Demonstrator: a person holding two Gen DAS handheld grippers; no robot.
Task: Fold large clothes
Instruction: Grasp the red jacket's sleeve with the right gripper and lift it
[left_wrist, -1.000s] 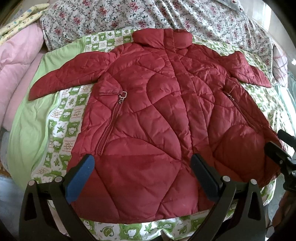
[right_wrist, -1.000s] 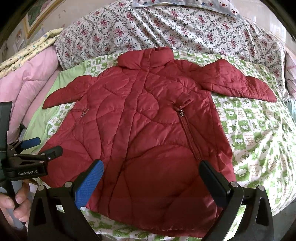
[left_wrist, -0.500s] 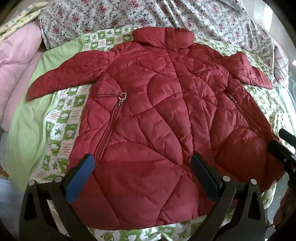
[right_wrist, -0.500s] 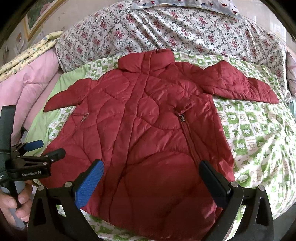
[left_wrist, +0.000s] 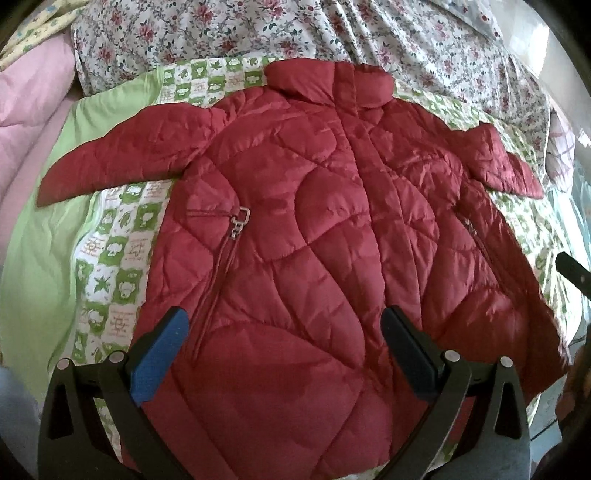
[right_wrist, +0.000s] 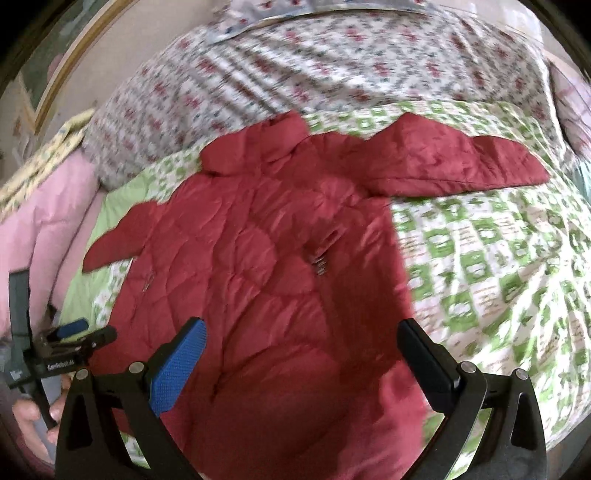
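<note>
- Left gripper (left_wrist: 284, 334): jaws spread wide, holding nothing, hovering over the near hem of the red quilted jacket (left_wrist: 314, 240); blue pad (left_wrist: 160, 360) sits by the jacket's left edge.
- Right gripper (right_wrist: 303, 352): also spread and empty, above the hem on the jacket's other side. The right wrist view is motion-blurred, so exact height over the fabric is unclear.
- Jacket lies flat, front up, straight ahead of both tongs on the green checked quilt (right_wrist: 480, 258), collar farthest away, both sleeves out to the sides.
- Risk: a bite taken at the hem may catch only the top layer, since the padding is thick and the shell looks slick; the fold would then drag unevenly or slip free.
- Risk: pinching the quilt along with the hem, because the edge lies right on it.
- Just beyond the left tongs, the pocket zipper pull (left_wrist: 240, 221) could snag if a fold sweeps over it.
- Farther out, the sleeve (right_wrist: 454, 166) right of the right tongs may flop and untidy a side fold.
- Farthest: floral bedding (left_wrist: 332, 33) bunches behind the collar, so a lengthwise fold could push into it.
</note>
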